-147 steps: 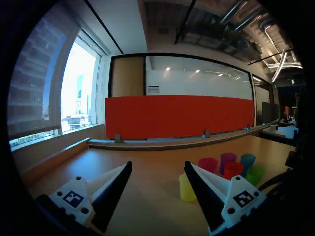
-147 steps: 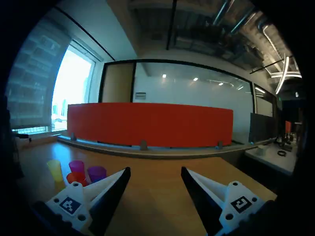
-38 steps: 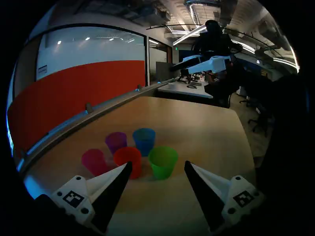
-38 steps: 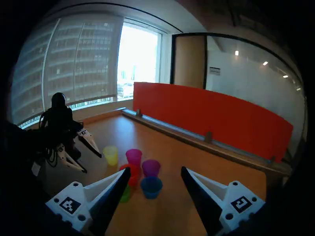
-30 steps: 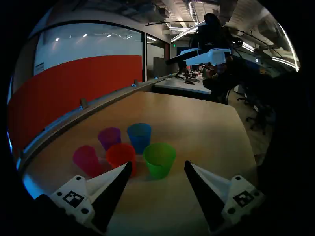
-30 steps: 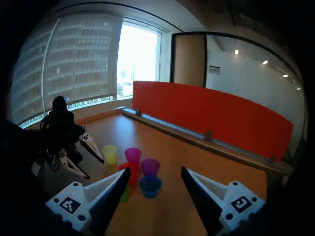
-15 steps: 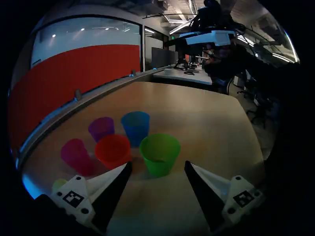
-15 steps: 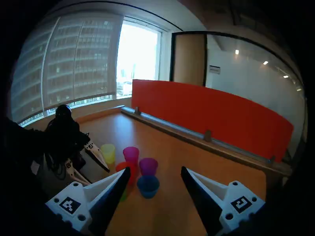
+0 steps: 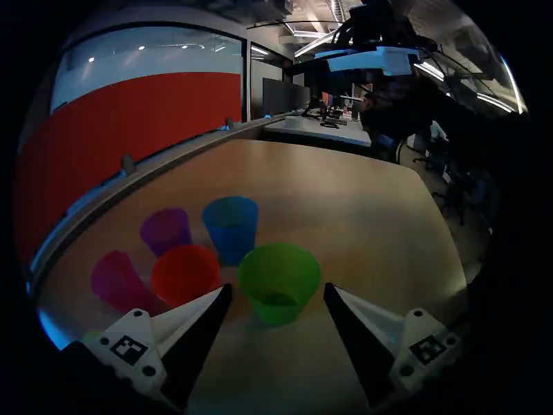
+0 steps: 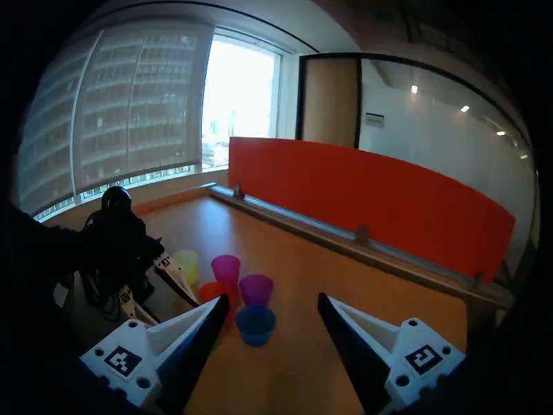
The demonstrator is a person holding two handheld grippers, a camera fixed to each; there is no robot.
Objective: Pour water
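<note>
Since half a second ago you have brought the left gripper point(image 9: 275, 287) closer to the cluster of cups, so the green cup point(image 9: 279, 304) now looms larger in the left gripper view and sits right at the gap between the two fingertips. The jaws are wide apart and neither finger presses on the cup. It stands upright on the wooden surface point(image 9: 359, 207), and there is a darker patch at its bottom that you cannot make out as water or shadow. Just behind it stands the blue cup point(image 9: 230, 228). The red cup point(image 9: 185, 275) is beside it on the left, with the purple cup point(image 9: 166, 232) and the pink cup point(image 9: 116, 280) farther left. In the right gripper view the cups have slid a little lower than before, and the yellow cup point(image 10: 186, 265) is at the near end of the group, just beside your left gripper's fingers. Your right gripper point(image 10: 273, 297) is held well above and away from the cups, its jaws also wide apart with nothing between them. Each finger carries a black-and-white square marker point(image 9: 129, 349) and no readable text. A small sign point(image 10: 374, 119) on the glass wall above the red partition point(image 10: 373, 194) is too small to read.
</note>
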